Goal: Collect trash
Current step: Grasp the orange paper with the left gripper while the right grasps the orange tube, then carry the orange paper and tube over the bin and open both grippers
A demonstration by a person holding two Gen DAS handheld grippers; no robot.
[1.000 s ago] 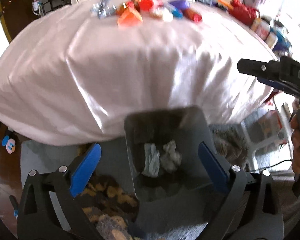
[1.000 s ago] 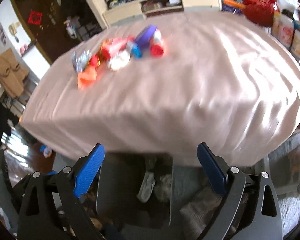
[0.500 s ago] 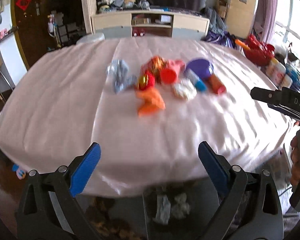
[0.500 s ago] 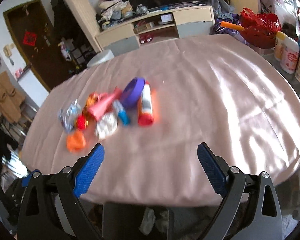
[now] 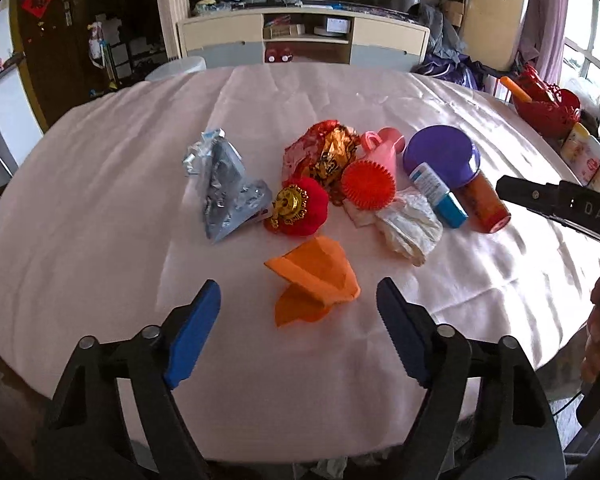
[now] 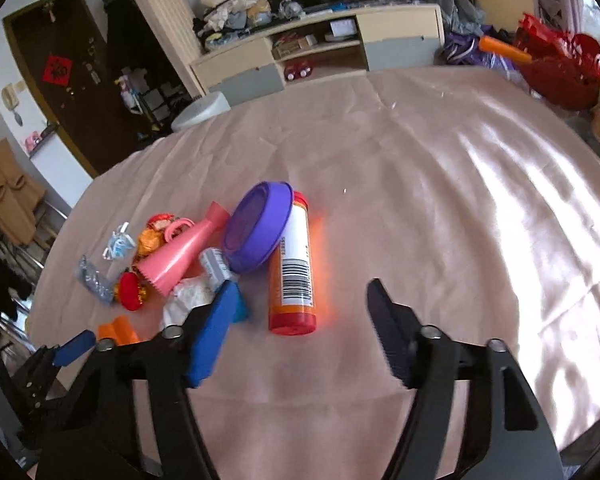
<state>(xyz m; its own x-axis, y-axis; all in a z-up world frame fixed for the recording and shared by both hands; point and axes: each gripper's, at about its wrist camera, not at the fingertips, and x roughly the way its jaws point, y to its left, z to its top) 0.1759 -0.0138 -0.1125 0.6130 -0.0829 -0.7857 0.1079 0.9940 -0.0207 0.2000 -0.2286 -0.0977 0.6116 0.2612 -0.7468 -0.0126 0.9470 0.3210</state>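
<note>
Both claws hovered above the worktop [image 5: 100, 184], which was covered by a pink cloth, and neither touched anything.

**Left claw.** The left claw [image 5: 298, 312] stood with jaws wide and empty. The orange paper [image 5: 314, 280] lay just ahead, roughly centred between the fingers. This alignment suggested it was the next item to be picked up.

**Right claw.** The right claw [image 6: 300, 308] was likewise spread wide and held nothing. The orange bottle [image 6: 294, 272] lay on its side directly ahead of the gap, its red base toward the claw. A purple lid [image 6: 258, 232] leaned against the bottle's far end.

**Location of the trash.** The items formed one loose cluster near the middle of the worktop:
- a silver foil wrapper [image 5: 224, 188]
- a red round ornament [image 5: 298, 206]
- a crumpled white tissue [image 5: 410, 226]
- a pink cone [image 6: 184, 254]

Most pieces touched or overlapped a neighbour. The orange paper lay apart on the near side, so it could probably be taken without disturbing the rest.

**Clearance.** Bare cloth surrounded the cluster on all sides, giving open room for approach. The near edge of the worktop lay below the left claw. The cloth was wrinkled and slack, so a low closing grip could pinch it together with the item.
</note>
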